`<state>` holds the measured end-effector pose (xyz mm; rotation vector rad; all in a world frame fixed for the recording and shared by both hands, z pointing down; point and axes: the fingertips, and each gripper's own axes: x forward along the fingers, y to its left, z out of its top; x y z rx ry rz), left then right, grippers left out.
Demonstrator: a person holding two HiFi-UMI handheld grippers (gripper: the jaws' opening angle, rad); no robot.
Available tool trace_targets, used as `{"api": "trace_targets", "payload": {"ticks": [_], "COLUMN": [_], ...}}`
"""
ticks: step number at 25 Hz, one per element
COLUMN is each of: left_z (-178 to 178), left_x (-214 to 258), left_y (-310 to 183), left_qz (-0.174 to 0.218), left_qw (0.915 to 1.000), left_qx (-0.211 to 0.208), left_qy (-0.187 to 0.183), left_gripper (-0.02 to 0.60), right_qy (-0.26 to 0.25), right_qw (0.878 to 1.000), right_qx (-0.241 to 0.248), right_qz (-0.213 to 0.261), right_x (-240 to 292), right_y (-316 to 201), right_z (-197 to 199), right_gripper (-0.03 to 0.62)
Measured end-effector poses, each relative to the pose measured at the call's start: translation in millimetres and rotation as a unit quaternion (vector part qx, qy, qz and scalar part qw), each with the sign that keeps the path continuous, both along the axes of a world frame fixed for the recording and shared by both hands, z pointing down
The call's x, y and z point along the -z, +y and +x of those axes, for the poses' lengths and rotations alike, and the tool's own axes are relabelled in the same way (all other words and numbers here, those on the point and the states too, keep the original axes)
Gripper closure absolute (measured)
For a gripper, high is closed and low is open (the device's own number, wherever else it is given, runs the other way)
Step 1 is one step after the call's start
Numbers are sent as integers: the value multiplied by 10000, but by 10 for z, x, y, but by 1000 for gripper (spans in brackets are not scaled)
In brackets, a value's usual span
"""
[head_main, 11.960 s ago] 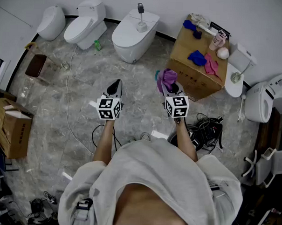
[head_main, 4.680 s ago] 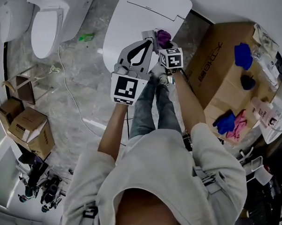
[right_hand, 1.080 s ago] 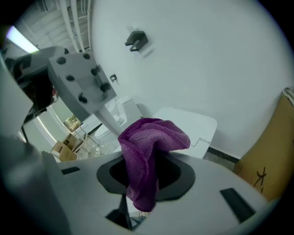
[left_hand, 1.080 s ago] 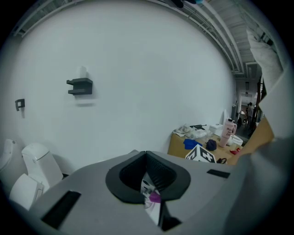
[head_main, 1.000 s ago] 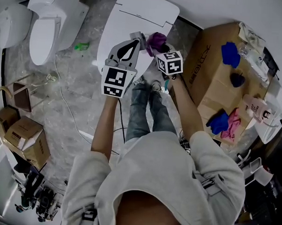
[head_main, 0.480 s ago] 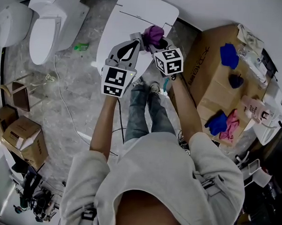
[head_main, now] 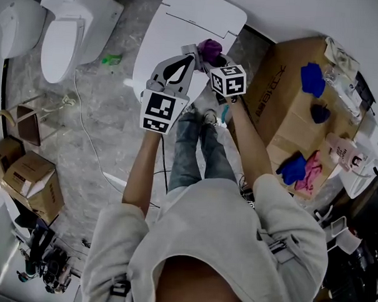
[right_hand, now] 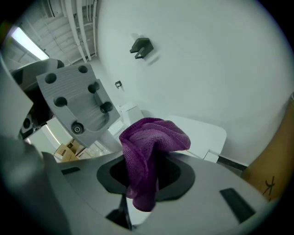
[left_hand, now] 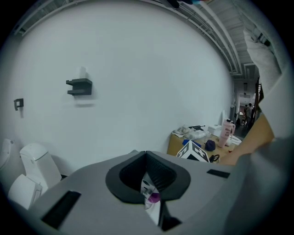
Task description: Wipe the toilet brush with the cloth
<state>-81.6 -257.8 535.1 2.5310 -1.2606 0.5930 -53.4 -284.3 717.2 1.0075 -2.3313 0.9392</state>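
Both grippers are raised over the white toilet (head_main: 176,21). My left gripper (head_main: 188,53) is shut, and a thin pale piece, seemingly the toilet brush handle (left_hand: 148,189), shows in the slit between its jaws; the rest of the brush is hidden. My right gripper (head_main: 213,59) is shut on a purple cloth (head_main: 210,49) that bunches up out of its jaws (right_hand: 151,142). The cloth sits right at the left gripper's tip, and a bit of purple shows there (left_hand: 154,198). In the right gripper view the left gripper (right_hand: 76,103) stands close at upper left.
A cardboard box (head_main: 285,101) at the right carries blue cloths (head_main: 312,77), a pink cloth (head_main: 313,165) and a pink bottle (head_main: 342,151). A second toilet (head_main: 66,29) stands at the left. A cable (head_main: 78,105) crosses the floor. Small cardboard boxes (head_main: 31,178) sit at lower left.
Twelve seconds ago I stood back from the toilets with both grippers low. In the last second the cloth shifted slightly at the left gripper's tip; both grippers stay raised together.
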Motion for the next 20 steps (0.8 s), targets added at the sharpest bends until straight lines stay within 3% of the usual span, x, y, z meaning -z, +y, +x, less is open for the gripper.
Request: {"api": "trace_targets", "payload": {"ticks": [10,20], "left_z": [26,23], "left_x": [24,26], "left_y": [-18,-22], "left_qz": [54,44], "left_qw": [9999,9999], "left_qx": [-19,-24], "left_qy": [112,156], "left_gripper": [561,561], "right_qy": [516,928], "right_qw": [9966,9931], "right_qx": [74,129], "right_qz": [-636,-705], "right_x": [-707,-958], "right_y": [-4,12], "right_z": [52,80], "right_gripper": [473,473]}}
